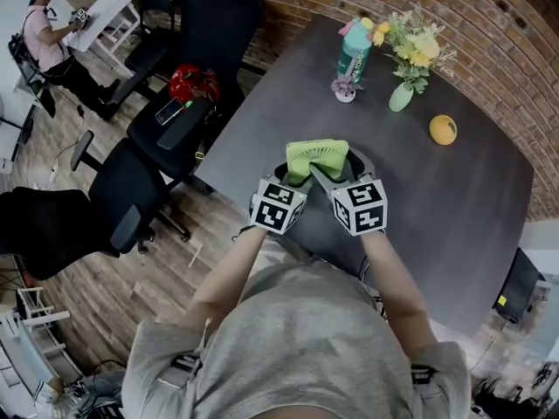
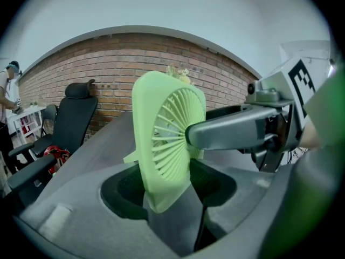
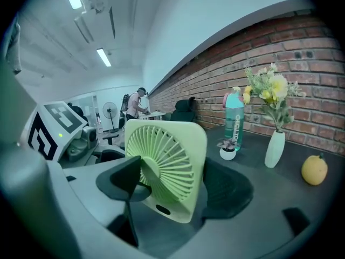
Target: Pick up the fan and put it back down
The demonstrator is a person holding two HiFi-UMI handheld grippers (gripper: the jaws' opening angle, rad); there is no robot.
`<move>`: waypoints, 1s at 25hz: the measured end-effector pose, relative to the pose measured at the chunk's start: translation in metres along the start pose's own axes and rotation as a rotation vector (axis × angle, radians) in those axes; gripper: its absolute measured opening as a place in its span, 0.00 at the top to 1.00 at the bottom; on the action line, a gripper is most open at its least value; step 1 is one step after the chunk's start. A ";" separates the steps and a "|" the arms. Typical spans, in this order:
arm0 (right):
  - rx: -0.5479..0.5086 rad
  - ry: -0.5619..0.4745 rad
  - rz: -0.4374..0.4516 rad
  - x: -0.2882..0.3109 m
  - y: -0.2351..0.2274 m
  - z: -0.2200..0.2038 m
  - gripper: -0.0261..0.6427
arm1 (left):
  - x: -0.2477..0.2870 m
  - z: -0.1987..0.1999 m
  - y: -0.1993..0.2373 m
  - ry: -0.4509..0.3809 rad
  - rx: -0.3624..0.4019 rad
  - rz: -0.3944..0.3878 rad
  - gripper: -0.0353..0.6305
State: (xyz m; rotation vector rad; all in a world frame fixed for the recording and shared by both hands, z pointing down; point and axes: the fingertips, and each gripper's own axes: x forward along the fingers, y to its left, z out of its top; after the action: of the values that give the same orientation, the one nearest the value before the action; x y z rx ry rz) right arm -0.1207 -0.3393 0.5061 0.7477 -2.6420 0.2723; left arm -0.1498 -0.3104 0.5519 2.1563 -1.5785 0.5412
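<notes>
A light green square fan (image 1: 316, 158) stands upright between both grippers over the near-left part of the dark table (image 1: 454, 199). My left gripper (image 1: 293, 169) has its jaws wide, one on each side of the fan (image 2: 164, 144), closed on its lower body. From the other side my right gripper (image 1: 336, 168) pinches the fan (image 3: 170, 166), one finger (image 3: 121, 182) on the front grille and the other pad behind it. That finger (image 2: 232, 131) also shows crossing the left gripper view. Whether the fan's base touches the table is hidden.
A teal bottle (image 1: 354, 51), a small potted plant (image 1: 345, 88), a white vase of flowers (image 1: 406, 90) and a yellow fruit (image 1: 443, 129) stand at the table's far side by the brick wall. Black office chairs (image 1: 131, 190) stand left of the table.
</notes>
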 end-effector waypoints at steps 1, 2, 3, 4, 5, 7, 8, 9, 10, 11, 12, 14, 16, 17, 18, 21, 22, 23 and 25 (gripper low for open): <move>0.003 0.003 0.002 0.003 0.001 -0.001 0.44 | 0.000 -0.002 0.003 0.004 -0.002 0.001 0.58; 0.006 0.007 0.004 0.007 0.003 -0.003 0.44 | 0.001 -0.005 0.006 0.008 -0.006 0.003 0.57; 0.009 0.012 0.006 0.011 0.004 -0.004 0.44 | 0.001 -0.007 0.009 0.013 -0.010 0.004 0.58; 0.011 0.017 0.008 0.015 0.005 -0.005 0.44 | 0.002 -0.009 0.012 0.018 -0.014 0.006 0.57; 0.013 0.022 0.009 0.018 0.006 -0.007 0.44 | 0.003 -0.012 0.015 0.022 -0.019 0.006 0.57; 0.017 0.032 0.011 0.026 0.009 -0.010 0.44 | 0.004 -0.016 0.022 0.031 -0.026 0.006 0.57; 0.020 0.036 0.012 0.029 0.010 -0.011 0.44 | 0.005 -0.018 0.025 0.035 -0.028 0.006 0.57; 0.022 0.041 0.013 0.033 0.011 -0.012 0.44 | 0.006 -0.020 0.028 0.039 -0.029 0.005 0.57; 0.025 0.046 0.013 0.037 0.011 -0.014 0.44 | 0.007 -0.023 0.032 0.044 -0.031 0.005 0.57; 0.027 0.051 0.014 0.041 0.012 -0.015 0.44 | 0.008 -0.025 0.035 0.049 -0.033 0.004 0.57; 0.029 0.056 0.014 0.045 0.013 -0.017 0.44 | 0.009 -0.027 0.038 0.053 -0.036 0.003 0.57; 0.034 0.065 0.014 0.053 0.016 -0.020 0.44 | 0.010 -0.032 0.045 0.061 -0.042 0.001 0.57; 0.038 0.074 0.015 0.059 0.020 -0.023 0.44 | 0.010 -0.036 0.051 0.067 -0.045 0.000 0.57; 0.041 0.078 0.016 0.063 0.021 -0.024 0.44 | 0.010 -0.039 0.054 0.071 -0.046 0.000 0.57; 0.045 0.083 0.016 0.066 0.023 -0.025 0.44 | 0.011 -0.041 0.057 0.076 -0.046 -0.001 0.57; 0.051 0.092 0.014 0.074 0.026 -0.029 0.44 | 0.012 -0.047 0.065 0.089 -0.052 -0.005 0.57; 0.049 0.091 0.012 0.076 0.026 -0.029 0.44 | 0.012 -0.048 0.066 0.089 -0.057 -0.009 0.57; 0.046 0.091 0.009 0.078 0.026 -0.029 0.44 | 0.013 -0.049 0.068 0.088 -0.063 -0.015 0.57; 0.041 0.091 0.005 0.082 0.027 -0.028 0.44 | 0.014 -0.049 0.070 0.086 -0.074 -0.024 0.57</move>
State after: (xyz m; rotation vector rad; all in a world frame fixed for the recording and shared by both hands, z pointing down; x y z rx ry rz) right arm -0.1905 -0.3468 0.5630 0.7246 -2.5596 0.3544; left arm -0.2163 -0.3145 0.6077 2.0675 -1.5012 0.5517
